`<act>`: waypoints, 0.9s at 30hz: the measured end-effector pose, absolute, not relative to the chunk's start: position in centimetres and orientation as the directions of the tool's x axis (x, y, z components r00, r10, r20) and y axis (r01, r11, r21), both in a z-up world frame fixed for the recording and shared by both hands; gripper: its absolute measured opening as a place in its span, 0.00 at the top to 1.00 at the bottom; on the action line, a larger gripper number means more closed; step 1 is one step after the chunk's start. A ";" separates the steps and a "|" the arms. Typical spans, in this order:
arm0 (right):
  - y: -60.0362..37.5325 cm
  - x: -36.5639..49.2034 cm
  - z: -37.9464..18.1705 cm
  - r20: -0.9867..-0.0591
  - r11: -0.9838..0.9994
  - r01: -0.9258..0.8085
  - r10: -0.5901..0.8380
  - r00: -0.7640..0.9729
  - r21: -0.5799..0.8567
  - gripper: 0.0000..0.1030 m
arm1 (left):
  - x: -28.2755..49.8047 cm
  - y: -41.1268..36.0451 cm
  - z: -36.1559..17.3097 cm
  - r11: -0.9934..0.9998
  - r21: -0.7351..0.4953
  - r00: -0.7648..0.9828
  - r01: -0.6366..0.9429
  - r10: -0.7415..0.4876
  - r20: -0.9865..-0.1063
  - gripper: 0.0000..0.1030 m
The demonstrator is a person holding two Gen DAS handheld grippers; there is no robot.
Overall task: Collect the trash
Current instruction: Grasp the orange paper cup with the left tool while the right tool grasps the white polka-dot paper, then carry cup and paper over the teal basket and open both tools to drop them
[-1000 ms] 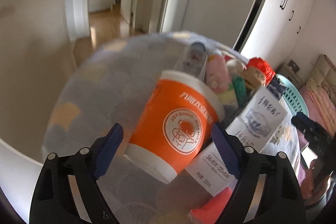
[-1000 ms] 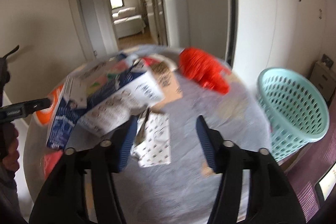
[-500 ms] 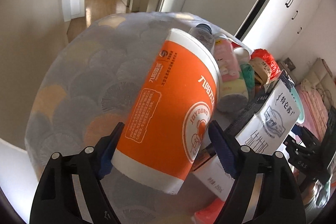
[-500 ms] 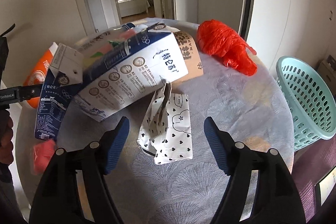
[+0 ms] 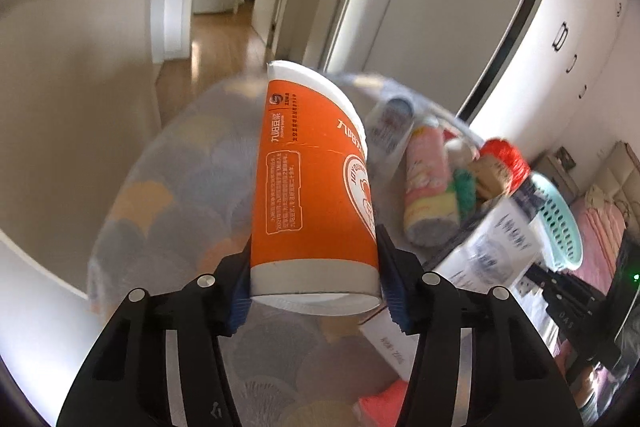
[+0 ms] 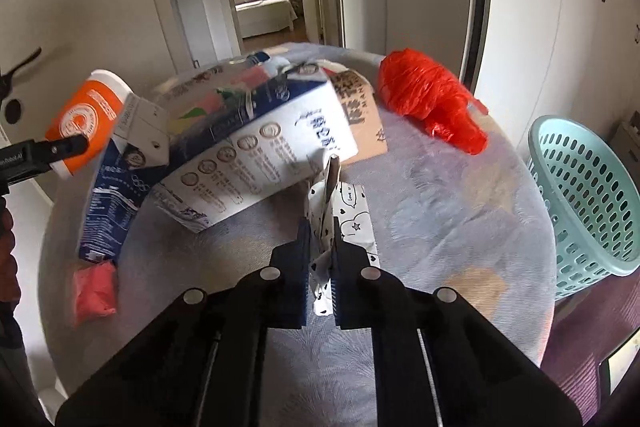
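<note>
My left gripper (image 5: 314,287) is shut on an orange paper cup (image 5: 312,187) near its base and holds it above the round table (image 5: 180,179). The cup also shows at the left in the right wrist view (image 6: 84,123). My right gripper (image 6: 322,255) is shut on a white spotted paper wrapper (image 6: 344,215) that stands up off the table. A blue and white milk carton (image 6: 248,155) lies just behind it. A teal trash basket (image 6: 588,195) stands on the floor to the right of the table.
On the table lie a red plastic bag (image 6: 432,103), a brown cardboard piece (image 6: 360,115), a pink crumpled item (image 6: 94,287), a pink and yellow tube (image 5: 428,183) and a bottle (image 5: 390,127). A hallway and white cupboards lie behind.
My left gripper closed on the orange cup and lifted it upright off the table. My right gripper closed on the spotted wrapper, which was lying between its open fingers before.
</note>
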State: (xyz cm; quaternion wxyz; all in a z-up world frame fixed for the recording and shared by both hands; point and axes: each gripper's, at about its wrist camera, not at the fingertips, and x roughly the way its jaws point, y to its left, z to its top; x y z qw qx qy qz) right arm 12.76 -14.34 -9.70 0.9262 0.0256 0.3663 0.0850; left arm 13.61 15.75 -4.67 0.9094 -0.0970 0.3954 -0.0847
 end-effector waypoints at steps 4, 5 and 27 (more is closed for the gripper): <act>-15.9 11.9 -8.6 -0.654 0.983 -0.129 0.181 0.734 0.127 0.94 | 12.4 14.5 -1.8 0.964 -0.241 0.713 0.113 -0.248 -0.656 0.50; -16.4 11.9 -8.4 -0.650 0.984 -0.124 0.178 0.738 0.128 0.95 | 12.2 13.7 -1.2 0.963 -0.237 0.720 0.127 -0.254 -0.646 0.50; -35.9 11.2 -3.2 -0.514 0.940 0.256 -0.108 0.851 0.226 0.95 | 18.2 -16.7 1.0 0.761 -0.278 0.530 0.587 -0.620 -0.579 0.50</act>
